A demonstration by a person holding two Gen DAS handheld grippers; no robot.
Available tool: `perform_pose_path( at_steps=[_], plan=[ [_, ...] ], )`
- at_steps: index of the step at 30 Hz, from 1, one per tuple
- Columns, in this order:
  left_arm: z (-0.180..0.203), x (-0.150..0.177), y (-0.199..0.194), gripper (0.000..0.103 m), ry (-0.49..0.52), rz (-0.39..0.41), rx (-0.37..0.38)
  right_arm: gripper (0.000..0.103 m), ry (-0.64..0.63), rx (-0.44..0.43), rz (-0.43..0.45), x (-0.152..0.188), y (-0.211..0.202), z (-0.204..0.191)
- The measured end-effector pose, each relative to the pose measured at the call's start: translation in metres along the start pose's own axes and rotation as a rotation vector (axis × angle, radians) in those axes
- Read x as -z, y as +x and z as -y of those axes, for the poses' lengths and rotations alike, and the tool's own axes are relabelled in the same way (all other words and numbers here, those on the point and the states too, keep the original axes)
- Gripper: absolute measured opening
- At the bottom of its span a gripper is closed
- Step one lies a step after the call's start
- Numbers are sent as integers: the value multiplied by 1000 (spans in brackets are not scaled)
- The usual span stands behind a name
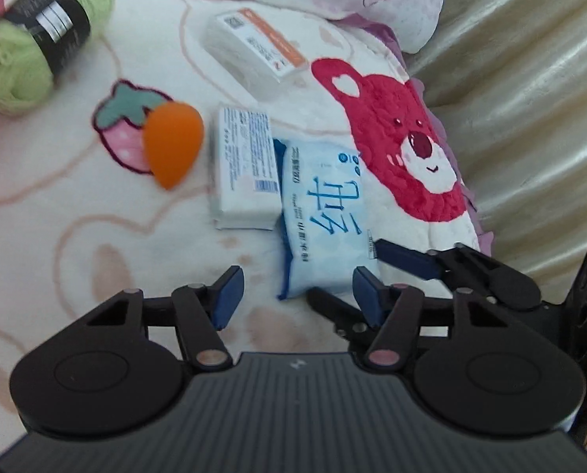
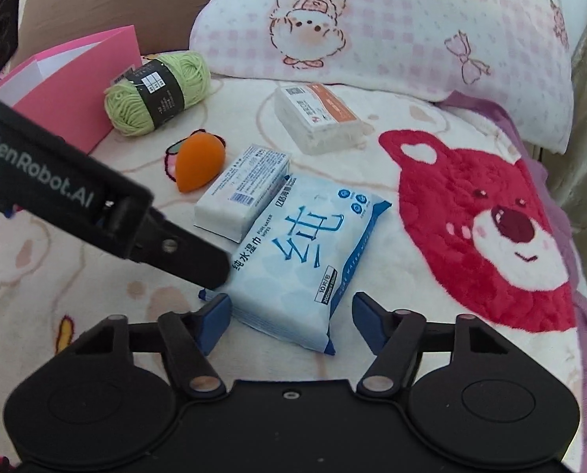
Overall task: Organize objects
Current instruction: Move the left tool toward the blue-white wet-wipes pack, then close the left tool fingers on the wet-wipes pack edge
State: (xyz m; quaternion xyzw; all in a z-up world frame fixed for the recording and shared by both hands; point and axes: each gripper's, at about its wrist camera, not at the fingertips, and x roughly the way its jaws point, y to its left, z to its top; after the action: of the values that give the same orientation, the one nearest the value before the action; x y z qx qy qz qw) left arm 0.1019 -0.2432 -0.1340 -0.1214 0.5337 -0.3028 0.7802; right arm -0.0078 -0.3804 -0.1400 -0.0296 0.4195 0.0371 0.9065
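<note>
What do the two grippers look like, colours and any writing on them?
Both are matte black with two round discs at the base, linkage bars with silver pivot pins, and blue pads on the fingertips. The left gripper has a ribbed grey body with a small pale logo; its side shows white "GenRobot.AI" lettering in the right wrist view. The right gripper has a smooth black body with a centre screw. No cables or sleeves show.

The right gripper (image 2: 291, 321) is straddling the near end of the blue wet-wipe pack (image 2: 305, 252), its jaws standing apart; pad contact appears absent. The left gripper (image 2: 199, 264) is reaching in from the left, its tip lying against the pack's near-left corner. A white box (image 2: 244, 193) is lying just beside the pack.
</note>
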Motion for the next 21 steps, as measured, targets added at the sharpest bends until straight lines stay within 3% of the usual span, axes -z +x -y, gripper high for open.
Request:
perform_pose_path(
  at_steps=[6, 13, 16, 21],
  plan=[
    [-8, 0, 17, 43, -38, -6, -22, 63, -15, -43, 6, 4, 5, 2],
    [-11, 1, 26, 42, -50, 17, 7, 61, 35, -67, 15, 6, 8, 7],
    [-7, 3, 27, 34, -22, 17, 21, 57, 55, -60, 26, 8, 7, 3],
    [-8, 9, 17, 34, -2, 35, 0, 54, -15, -47, 41, 14, -2, -17]
  ],
)
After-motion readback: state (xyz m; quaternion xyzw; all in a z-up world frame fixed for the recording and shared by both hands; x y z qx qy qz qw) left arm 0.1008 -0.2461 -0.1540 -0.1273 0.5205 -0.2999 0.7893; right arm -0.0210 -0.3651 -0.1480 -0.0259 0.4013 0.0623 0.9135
